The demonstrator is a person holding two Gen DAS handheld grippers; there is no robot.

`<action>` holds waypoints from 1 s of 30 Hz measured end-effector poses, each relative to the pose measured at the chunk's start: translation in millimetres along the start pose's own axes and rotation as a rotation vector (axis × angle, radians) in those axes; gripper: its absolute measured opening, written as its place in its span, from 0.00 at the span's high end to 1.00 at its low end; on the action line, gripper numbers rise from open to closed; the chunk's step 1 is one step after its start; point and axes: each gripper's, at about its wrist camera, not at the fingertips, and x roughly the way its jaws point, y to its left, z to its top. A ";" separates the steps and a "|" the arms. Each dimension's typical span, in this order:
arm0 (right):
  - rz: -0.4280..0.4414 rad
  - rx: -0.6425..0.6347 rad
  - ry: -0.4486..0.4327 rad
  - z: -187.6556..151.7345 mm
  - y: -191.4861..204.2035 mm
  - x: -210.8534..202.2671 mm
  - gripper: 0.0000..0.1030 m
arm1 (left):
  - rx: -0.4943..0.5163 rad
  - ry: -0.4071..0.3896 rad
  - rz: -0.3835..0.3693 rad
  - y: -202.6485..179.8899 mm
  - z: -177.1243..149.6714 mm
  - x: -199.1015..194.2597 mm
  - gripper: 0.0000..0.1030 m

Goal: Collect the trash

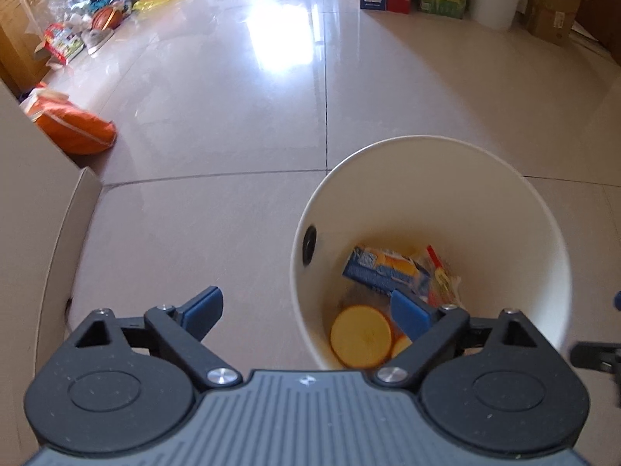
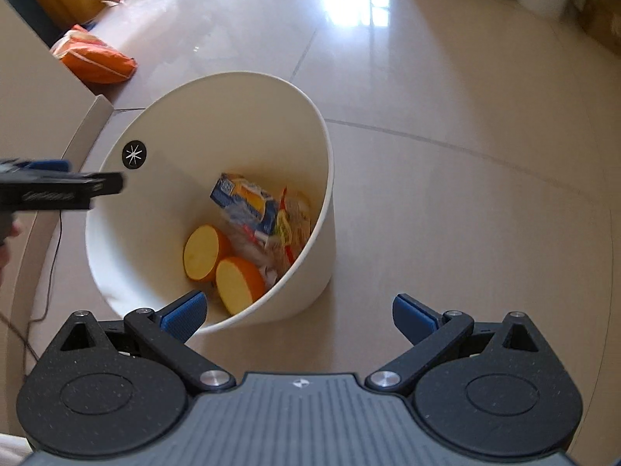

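A white round bin (image 1: 392, 178) (image 2: 163, 124) stands on the tiled floor. Inside lie two orange halves (image 1: 361, 336) (image 2: 205, 250), a blue and yellow carton (image 1: 382, 268) (image 2: 244, 200) and a crumpled clear wrapper (image 2: 291, 225). My left gripper (image 1: 306, 312) is open and empty, its right finger over the bin's near rim. My right gripper (image 2: 299, 316) is open and empty too, just right of the bin, with its left finger at the rim. The left gripper's side (image 2: 58, 190) pokes in at the left of the right wrist view.
An orange bag (image 1: 73, 128) (image 2: 97, 58) lies on the floor at the left, beside a beige cardboard panel (image 1: 35, 209). Boxes, bags and a white bucket (image 1: 496, 0) line the far wall. Clutter with a ball (image 1: 106, 19) sits at the far left.
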 end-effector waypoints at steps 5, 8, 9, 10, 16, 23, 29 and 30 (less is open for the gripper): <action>-0.046 0.063 0.017 -4.4 13.5 -20.5 0.00 | -0.053 -0.007 -0.020 0.5 -0.9 -59.4 0.09; -0.005 0.095 0.019 -9.5 19.0 -38.3 0.00 | -0.068 -0.015 0.003 -5.7 -8.7 -89.4 0.08; 0.004 0.105 0.011 -11.7 20.1 -45.4 0.00 | -0.067 -0.015 0.014 -8.8 -12.3 -97.8 0.08; 0.001 0.115 0.006 -13.4 21.2 -50.8 0.00 | -0.070 -0.008 0.025 -11.0 -15.5 -104.6 0.08; -0.044 0.079 -0.035 -32.7 34.7 -89.3 0.00 | -0.106 0.022 0.052 -29.0 -33.2 -134.5 0.08; -0.102 0.068 -0.081 -52.2 30.1 -126.9 0.00 | -0.115 0.053 0.075 -46.1 -44.7 -154.6 0.07; -0.110 0.056 -0.084 -57.8 28.2 -141.8 0.00 | -0.115 0.060 0.087 -55.9 -54.9 -167.0 0.07; -0.112 0.050 -0.079 -59.4 28.4 -143.6 0.00 | -0.120 0.063 0.089 -56.6 -56.4 -168.1 0.07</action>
